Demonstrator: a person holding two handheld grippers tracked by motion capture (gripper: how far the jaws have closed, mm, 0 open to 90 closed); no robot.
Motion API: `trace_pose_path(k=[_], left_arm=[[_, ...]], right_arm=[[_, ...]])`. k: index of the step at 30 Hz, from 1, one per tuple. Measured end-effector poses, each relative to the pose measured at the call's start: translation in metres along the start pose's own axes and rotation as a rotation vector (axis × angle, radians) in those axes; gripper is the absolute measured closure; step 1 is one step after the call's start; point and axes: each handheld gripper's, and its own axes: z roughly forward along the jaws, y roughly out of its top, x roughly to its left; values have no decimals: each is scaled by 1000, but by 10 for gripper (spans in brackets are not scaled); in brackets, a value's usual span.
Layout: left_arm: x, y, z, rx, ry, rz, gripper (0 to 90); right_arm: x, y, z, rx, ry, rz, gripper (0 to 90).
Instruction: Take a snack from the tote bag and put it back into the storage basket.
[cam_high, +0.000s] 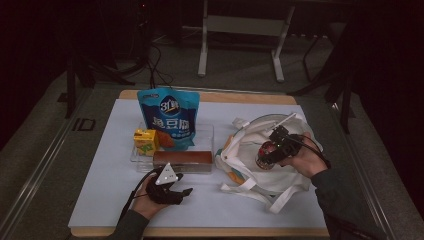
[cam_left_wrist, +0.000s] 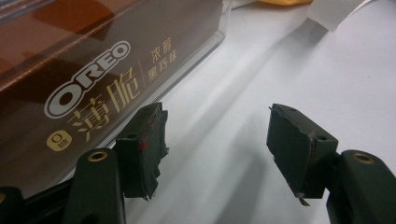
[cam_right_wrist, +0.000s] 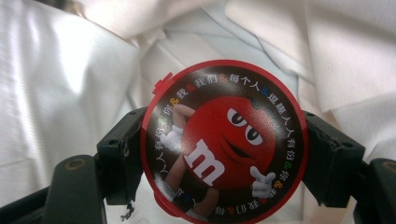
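Red-lidded and round, the M&M's tub (cam_right_wrist: 224, 142) sits right up against the lens in the right gripper view, its lid printed with the red candy figure and a ring of small characters. Both black jaws of the right gripper (cam_right_wrist: 224, 154) press on its sides, one on each flank, so the tub is clamped between them. Behind it lies white cloth, folded and creased: the inside of the white tote bag (cam_right_wrist: 60, 93). From the high view the right gripper (cam_high: 274, 148) hangs over the open mouth of that bag (cam_high: 250, 175), with the tub (cam_high: 264, 156) gripped above the fabric, and the bag's straps trail across the table toward the near edge.

Over on the other side, the left gripper (cam_left_wrist: 215, 149) has its jaws standing well apart with only bare white table (cam_left_wrist: 289, 70) between them; it grips nothing. Just beside its one jaw stands a brown Oreo box (cam_left_wrist: 93, 84), seen through the clear wall of a tray. In the high view the left gripper (cam_high: 167, 187) rests low on the table (cam_high: 105, 190), close in front of the clear tray (cam_high: 205, 132). That tray holds the Oreo box (cam_high: 182, 158) along its near side, a yellow drink carton (cam_high: 145, 140) at its left end and a blue snack pouch (cam_high: 169, 117) standing upright at the back
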Motion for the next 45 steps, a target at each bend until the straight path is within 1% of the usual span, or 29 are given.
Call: trace_pose_path(k=[6, 13, 20, 24, 26, 28, 31, 38, 45], left_arm=[[0, 0, 0, 0, 0, 1, 372], [0, 0, 0, -1, 0, -1, 372], [0, 0, 0, -1, -1, 0, 372], [0, 0, 0, -1, -1, 0, 372], [0, 0, 0, 0, -2, -1, 372], [0, 0, 0, 0, -2, -1, 372], [0, 0, 0, 0, -2, 0, 372], [0, 0, 0, -1, -3, -1, 372], [0, 0, 0, -2, -3, -2, 372]], right_arm=[[8, 8, -8, -9, 16, -31, 256], [14, 15, -13, -22, 42, -59, 256], [20, 24, -23, -55, 64, -80, 256], [24, 29, -27, -63, 76, -94, 256], [26, 32, -29, -69, 75, -108, 256], [29, 34, -31, -71, 75, -110, 256], [33, 37, -33, -76, 83, -122, 255], [42, 44, -38, -84, 81, -164, 256], [50, 53, -44, -94, 99, -194, 256]])
